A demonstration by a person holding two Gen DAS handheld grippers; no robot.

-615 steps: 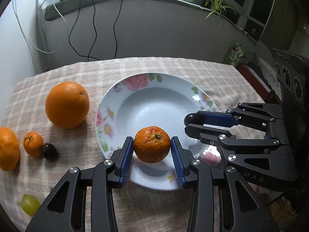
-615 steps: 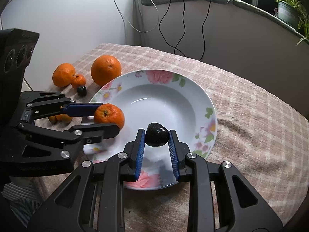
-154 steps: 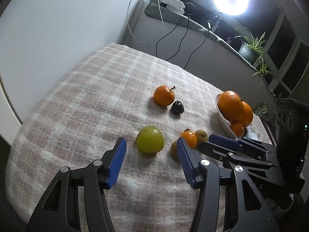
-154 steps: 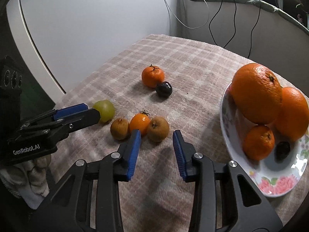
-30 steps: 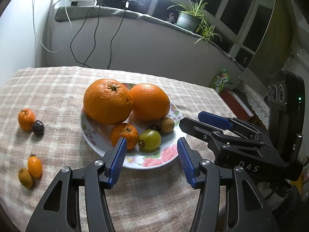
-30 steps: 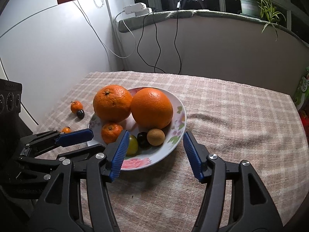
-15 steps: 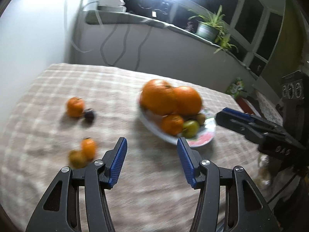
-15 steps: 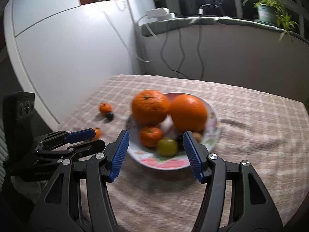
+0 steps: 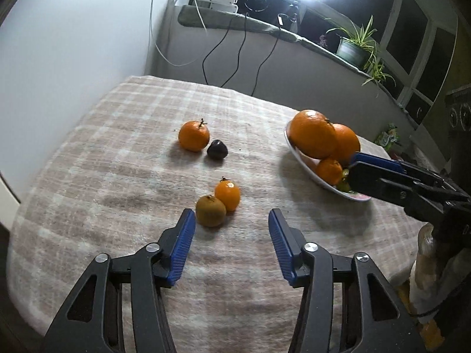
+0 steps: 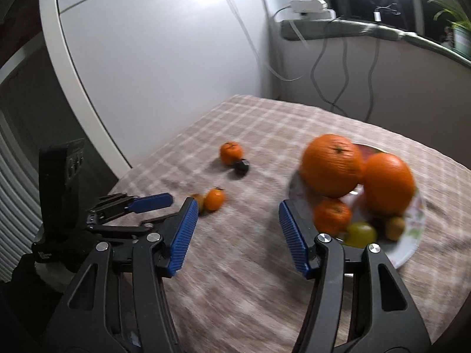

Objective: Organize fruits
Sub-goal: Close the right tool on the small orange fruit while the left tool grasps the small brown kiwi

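While my left gripper (image 9: 231, 242) and right gripper (image 10: 235, 234) narrow their ribbed blue pads on nothing, a matte brown round fruit (image 9: 210, 210) touches a glossy oval orange one (image 9: 227, 193) at frame centre on the nubbly plaid cloth (image 9: 117, 182), the heaped plate (image 9: 321, 184) at right.

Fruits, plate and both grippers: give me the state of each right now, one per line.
plate: holds two large oranges, a small mandarin, a green fruit.
stemmed mandarin: on cloth, off plate.
dark fruit: on cloth, beside it.
small orange fruit: on cloth, off plate.
brown fruit: on cloth, touching it.
left gripper: empty, jaws closing.
right gripper: empty, jaws closing.
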